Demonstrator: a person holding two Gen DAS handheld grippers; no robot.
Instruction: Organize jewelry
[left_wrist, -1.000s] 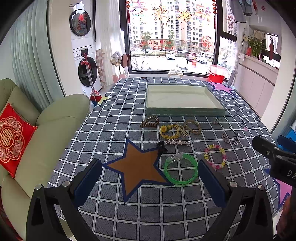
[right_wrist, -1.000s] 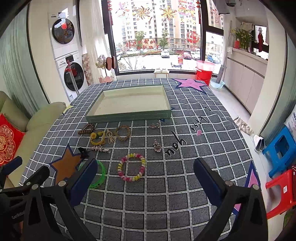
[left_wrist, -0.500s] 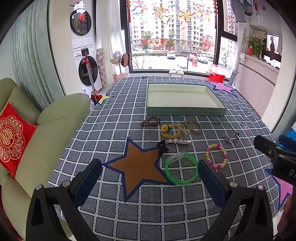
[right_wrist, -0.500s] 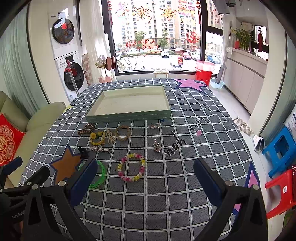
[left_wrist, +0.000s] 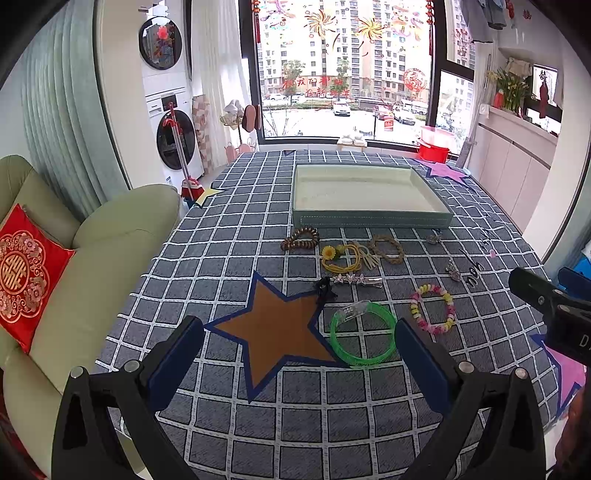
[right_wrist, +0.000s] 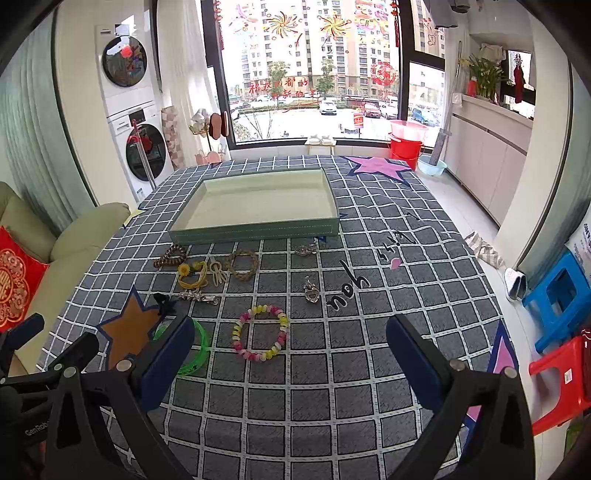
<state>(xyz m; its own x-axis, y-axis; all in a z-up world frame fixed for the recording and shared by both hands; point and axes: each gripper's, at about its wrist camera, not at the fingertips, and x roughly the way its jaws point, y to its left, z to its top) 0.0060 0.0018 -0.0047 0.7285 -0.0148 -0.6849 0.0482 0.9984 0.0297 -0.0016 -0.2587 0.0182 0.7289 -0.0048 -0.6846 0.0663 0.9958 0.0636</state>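
Both grippers wide apart, holding nothing.
Left gripper (left_wrist: 299, 354) & right gripper (right_wrist: 290, 350) above checked cloth (right_wrist: 332, 391); glossy green bangle (left_wrist: 363, 334), beaded bracelet (right_wrist: 261, 332), rectangular tray (right_wrist: 255, 232).

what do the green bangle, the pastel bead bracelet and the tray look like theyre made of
Green bangle: looks like translucent glossy plastic, since the cloth shows through it. Pastel bead bracelet: small pink, yellow and white beads, probably plastic or resin. Tray: stitched green walls suggest faux leather; pale matte lining, perhaps fabric.

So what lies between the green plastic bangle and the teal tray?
In the left wrist view, between the green plastic bangle and the teal tray lie a silver star hair clip and a yellow flower hair tie.
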